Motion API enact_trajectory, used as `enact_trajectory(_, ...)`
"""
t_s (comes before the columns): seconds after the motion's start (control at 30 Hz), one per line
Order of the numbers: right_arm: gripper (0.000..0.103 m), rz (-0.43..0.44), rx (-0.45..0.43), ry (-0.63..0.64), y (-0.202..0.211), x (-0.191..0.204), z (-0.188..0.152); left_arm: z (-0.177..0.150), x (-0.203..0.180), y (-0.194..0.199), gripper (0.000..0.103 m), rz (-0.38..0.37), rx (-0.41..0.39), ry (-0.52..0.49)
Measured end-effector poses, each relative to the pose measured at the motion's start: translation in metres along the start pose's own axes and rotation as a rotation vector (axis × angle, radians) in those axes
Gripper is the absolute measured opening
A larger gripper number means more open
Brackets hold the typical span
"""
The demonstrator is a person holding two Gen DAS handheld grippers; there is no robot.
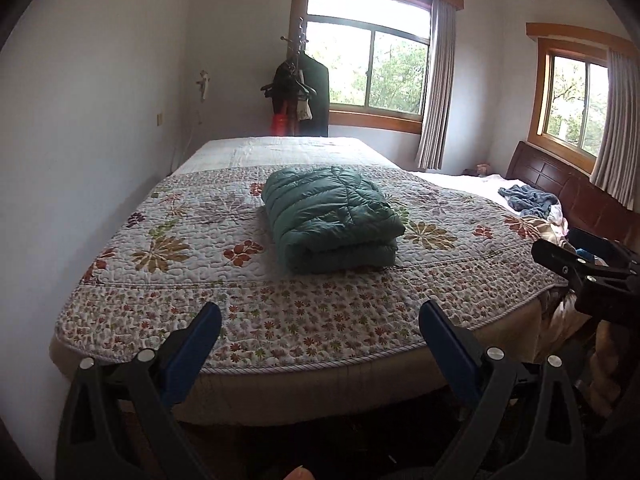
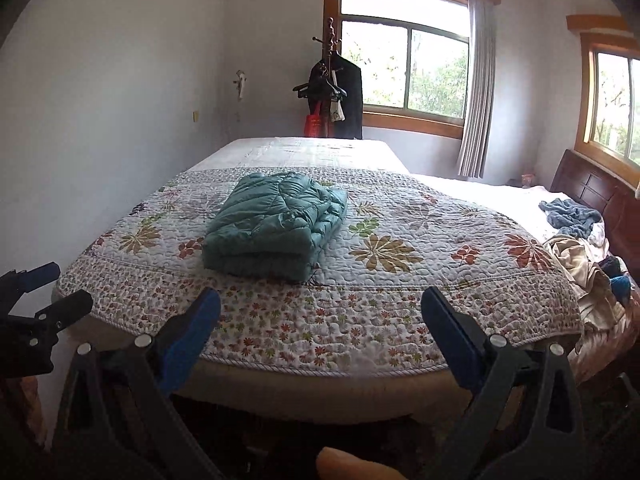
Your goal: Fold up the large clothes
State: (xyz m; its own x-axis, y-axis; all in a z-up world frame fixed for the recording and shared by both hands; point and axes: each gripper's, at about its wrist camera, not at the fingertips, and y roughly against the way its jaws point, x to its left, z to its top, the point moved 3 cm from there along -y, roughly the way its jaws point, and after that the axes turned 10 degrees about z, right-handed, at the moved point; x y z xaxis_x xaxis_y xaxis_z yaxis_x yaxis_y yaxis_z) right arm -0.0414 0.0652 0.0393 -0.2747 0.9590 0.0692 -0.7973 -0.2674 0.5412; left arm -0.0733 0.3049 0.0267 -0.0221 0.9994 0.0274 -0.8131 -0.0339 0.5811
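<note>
Lettering on the red bag hanging from the coat rack is too small to read. A teal quilted puffer jacket, folded into a thick, puffy rectangular bundle, lies near the middle of the stitched floral quilt covering the bed, well apart from the crumpled blue cloth and heaped clothes by the wooden headboard. The left gripper and right gripper hover over the bed's near edge, blue-padded fingers spread wide and holding nothing.
</note>
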Motion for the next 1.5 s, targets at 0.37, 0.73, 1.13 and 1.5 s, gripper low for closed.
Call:
enact_trajectory(0.37, 0.100, -0.002, -0.016, 0.004, 0.0045, 0.0065, 0.0004, 0.0086, -0.0056, 0.0117, 0.099, 0.006, -0.028, -0.017)
enact_trajectory(0.73, 0.100, -0.005, -0.022, 0.009, 0.0061, 0.0090, 0.0004, 0.0063, -0.0087, 0.0092, 0.099, -0.006, -0.016, -0.005)
enact_trajectory(1.13, 0.100, -0.010, -0.026, -0.009, 0.0051, 0.0067, -0.0025, 0.0039, -0.0076, 0.0091, 0.099, -0.010, -0.011, 0.004)
enact_trajectory(1.5, 0.100, -0.009, -0.023, -0.014, 0.0030, 0.0071, -0.0045, 0.0024, -0.0067, 0.0078, 0.099, -0.005, -0.006, 0.005)
